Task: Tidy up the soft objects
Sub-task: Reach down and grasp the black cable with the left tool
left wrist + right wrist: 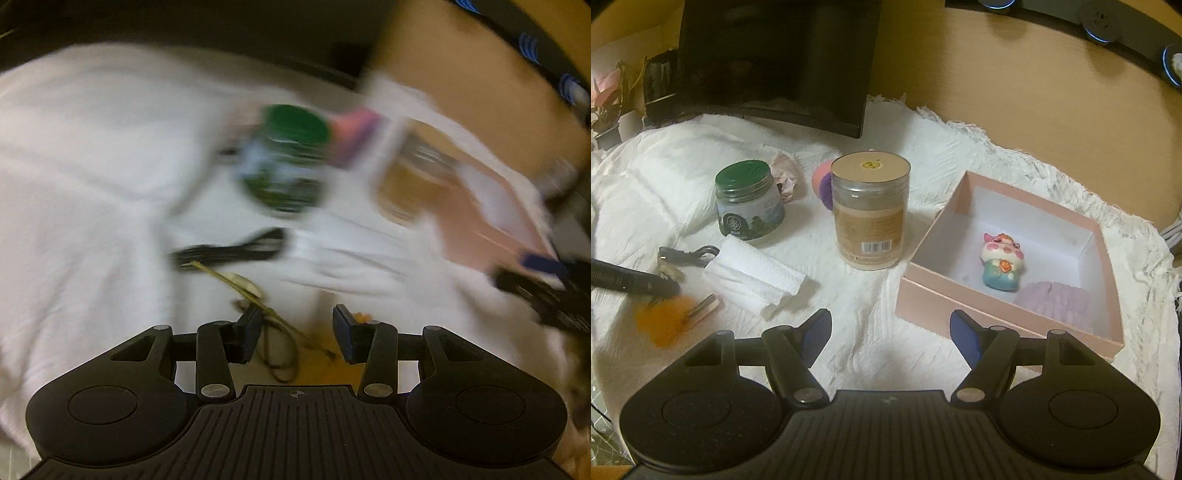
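The pink box (1008, 306) sits on the white cloth at the right and holds a squishy pig toy (1000, 266) and a lilac plush (1054, 300). An orange pom-pom (663, 320) lies at the left, right by my left gripper's tip (646, 283). A pink and purple soft ball (823, 181) sits behind the tan jar (870, 212). A folded white towel (755, 273) lies in the middle. My right gripper (890, 336) is open and empty above the cloth. In the blurred left wrist view my left gripper (295, 332) is open over an orange patch (321, 354).
A green-lidded jar (748, 201) stands at the left, with a crumpled pink tissue (786, 175) behind it and a black cable (689, 254) in front. A black monitor base (775, 62) stands at the back. The wooden desk (1034, 92) lies beyond the cloth edge.
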The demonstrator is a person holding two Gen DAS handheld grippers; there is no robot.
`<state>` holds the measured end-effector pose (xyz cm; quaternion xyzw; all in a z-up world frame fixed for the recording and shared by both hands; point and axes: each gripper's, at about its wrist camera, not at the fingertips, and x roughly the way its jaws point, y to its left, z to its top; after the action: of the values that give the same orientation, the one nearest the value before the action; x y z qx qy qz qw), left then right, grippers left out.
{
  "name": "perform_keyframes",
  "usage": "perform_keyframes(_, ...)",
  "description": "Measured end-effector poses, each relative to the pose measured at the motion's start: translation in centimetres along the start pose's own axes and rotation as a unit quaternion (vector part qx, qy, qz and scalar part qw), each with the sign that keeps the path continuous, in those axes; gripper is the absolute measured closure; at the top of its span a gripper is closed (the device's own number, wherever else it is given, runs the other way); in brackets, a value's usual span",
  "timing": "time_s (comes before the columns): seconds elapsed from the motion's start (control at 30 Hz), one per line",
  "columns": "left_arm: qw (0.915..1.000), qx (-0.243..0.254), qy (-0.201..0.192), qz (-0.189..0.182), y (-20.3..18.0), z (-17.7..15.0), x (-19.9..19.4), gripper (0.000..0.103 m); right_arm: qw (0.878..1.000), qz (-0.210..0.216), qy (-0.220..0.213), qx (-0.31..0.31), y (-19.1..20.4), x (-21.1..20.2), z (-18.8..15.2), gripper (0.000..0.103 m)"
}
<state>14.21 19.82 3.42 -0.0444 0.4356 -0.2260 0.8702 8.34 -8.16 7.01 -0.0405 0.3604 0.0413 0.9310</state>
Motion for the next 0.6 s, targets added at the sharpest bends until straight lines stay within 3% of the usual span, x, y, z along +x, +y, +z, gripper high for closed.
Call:
perform_keyframes(0.1,0.9983,0.032,0.015,-0.047,-1.7,-0.4,-0.3,0.057,1.000,0.001,0.004,0.002,0.0,0.1,-0.1,0.032)
perform_keyframes(0.2,0.9963,0.053,0.025,-0.063,-3.1,-0.9,-0.3,0.057,1.000,0.002,0.008,0.004,-0.1,0.3,-0.2,0.031)
perform_keyframes(0.43,0.9891,0.057,0.014,-0.135,-3.4,-1.1,-1.5,0.057,1.000,0.012,0.014,-0.001,0.0,0.5,-0.3,0.031)
perform_keyframes(0.53,0.9943,0.029,-0.011,-0.102,-2.3,-0.3,-1.9,0.057,1.000,0.015,0.013,-0.002,0.1,0.6,-0.3,0.031)
perform_keyframes(0.6,0.9991,0.017,-0.027,-0.029,-1.2,0.2,-2.1,0.057,1.000,0.016,0.013,-0.001,0.0,0.7,-0.3,0.031)
